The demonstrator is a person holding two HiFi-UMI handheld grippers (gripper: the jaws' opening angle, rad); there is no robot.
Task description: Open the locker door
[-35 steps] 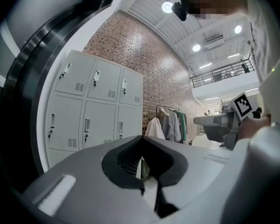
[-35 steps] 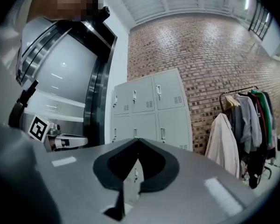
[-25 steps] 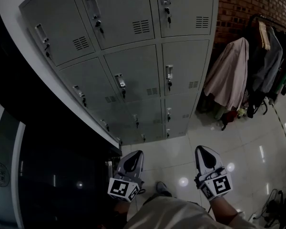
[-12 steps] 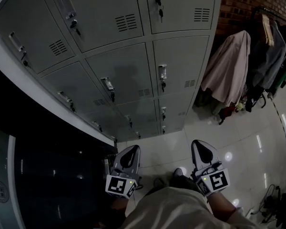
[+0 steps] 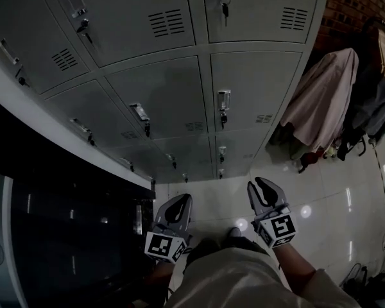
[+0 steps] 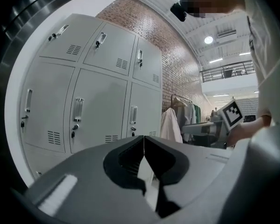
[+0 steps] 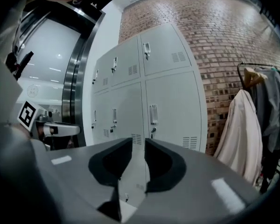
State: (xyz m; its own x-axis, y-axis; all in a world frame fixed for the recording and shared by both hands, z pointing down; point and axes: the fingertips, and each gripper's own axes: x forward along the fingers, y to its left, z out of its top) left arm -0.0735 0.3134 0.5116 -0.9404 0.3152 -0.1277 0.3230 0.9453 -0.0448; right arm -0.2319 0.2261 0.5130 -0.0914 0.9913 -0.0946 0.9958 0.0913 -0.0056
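A bank of grey lockers (image 5: 179, 101) stands ahead, every door closed, each with a small handle and lock such as the handle (image 5: 224, 101) on the right column's middle door. Both grippers hang low, well short of the lockers, over the floor. My left gripper (image 5: 179, 201) is shut, its tips meeting (image 6: 143, 137) with nothing between them. My right gripper (image 5: 259, 185) has its jaws opening; a narrow gap (image 7: 138, 140) shows between the tips and nothing is in it. It points toward the right column's doors and their handle (image 7: 153, 115).
A dark glass and steel column (image 5: 64, 236) flanks the lockers on the left. To the right, a beige coat (image 5: 324, 101) and darker clothes (image 5: 378, 88) hang on a rack before a brick wall (image 5: 353, 5). Glossy floor tiles (image 5: 327, 191) lie below.
The view has drawn nearer to the lockers. My right gripper shifted slightly left and up, and its jaws have parted from shut. The left gripper stays shut.
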